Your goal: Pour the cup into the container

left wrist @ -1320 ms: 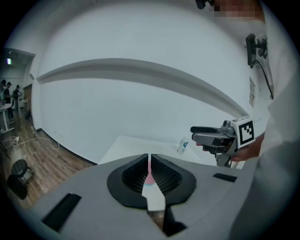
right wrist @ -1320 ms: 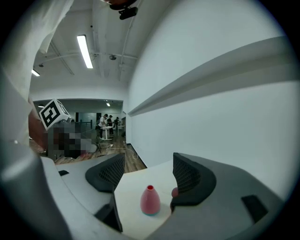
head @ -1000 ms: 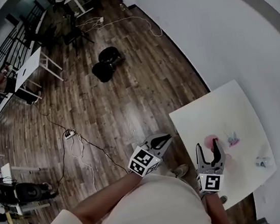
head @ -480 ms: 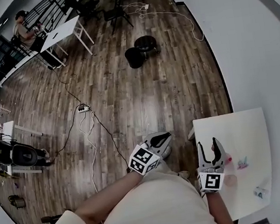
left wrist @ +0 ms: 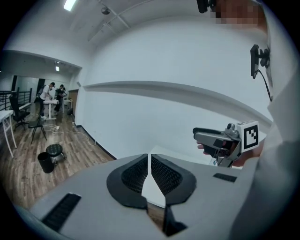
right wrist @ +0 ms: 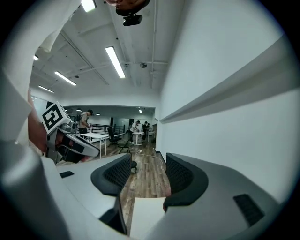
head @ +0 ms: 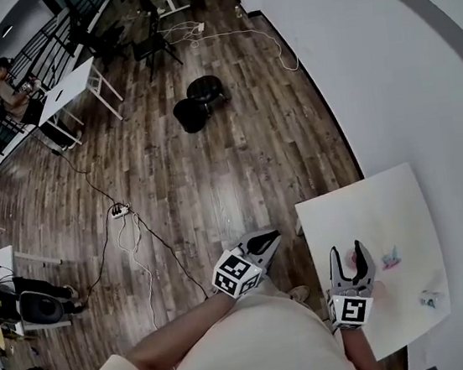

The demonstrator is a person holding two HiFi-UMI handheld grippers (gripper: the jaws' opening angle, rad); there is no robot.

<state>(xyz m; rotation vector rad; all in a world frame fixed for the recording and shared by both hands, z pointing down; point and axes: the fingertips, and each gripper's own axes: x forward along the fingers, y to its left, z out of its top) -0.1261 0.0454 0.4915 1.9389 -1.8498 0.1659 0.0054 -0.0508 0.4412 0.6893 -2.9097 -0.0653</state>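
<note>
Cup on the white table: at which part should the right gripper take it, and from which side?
Likely its side wall, coming level from the table near edge, where the right gripper is: the cup looks round from above, detail too small. The jaws have just been closing, nothing between them.

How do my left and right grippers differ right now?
The left gripper has its fingers shut together; the right gripper has them apart, though they have just been closing. In the head view the left gripper sits over the wooden floor, the right gripper over the white table. Both hold nothing.
</note>
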